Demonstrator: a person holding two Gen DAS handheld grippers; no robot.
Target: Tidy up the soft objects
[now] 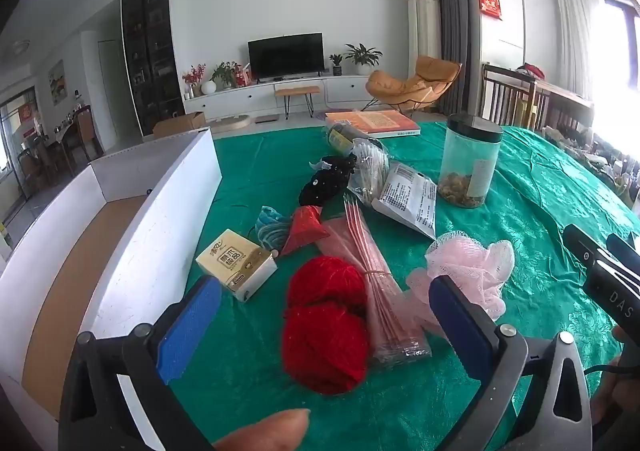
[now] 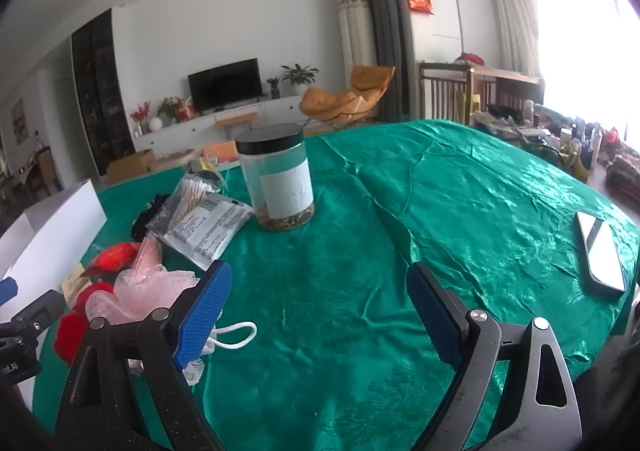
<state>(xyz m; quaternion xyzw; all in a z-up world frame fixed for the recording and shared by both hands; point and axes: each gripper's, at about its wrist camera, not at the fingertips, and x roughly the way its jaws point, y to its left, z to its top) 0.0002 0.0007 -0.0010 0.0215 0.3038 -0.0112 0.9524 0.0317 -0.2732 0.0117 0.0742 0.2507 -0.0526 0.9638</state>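
Red yarn (image 1: 325, 325) lies on the green tablecloth (image 1: 248, 179), right in front of my open left gripper (image 1: 324, 323), between its blue pads. A pink mesh bath pouf (image 1: 472, 271) lies to the right of the yarn; in the right wrist view it (image 2: 148, 295) sits just left of my open, empty right gripper (image 2: 320, 315), with its white cord loop (image 2: 236, 335) by the left pad. A tissue pack (image 1: 236, 263), a blue cloth (image 1: 272, 229), a red pouch (image 1: 304, 229) and a black scrunchie (image 1: 328, 181) lie beyond. A white box (image 1: 132, 211) stands at the left.
A clear jar with a black lid (image 1: 470, 159) stands at centre right, with a white foil packet (image 1: 408, 199), a bag of cotton swabs (image 1: 370, 171) and a pink packet of sticks (image 1: 372, 279) near it. A book (image 1: 372, 123) lies at the far edge. A mirror (image 2: 600, 251) lies at the right.
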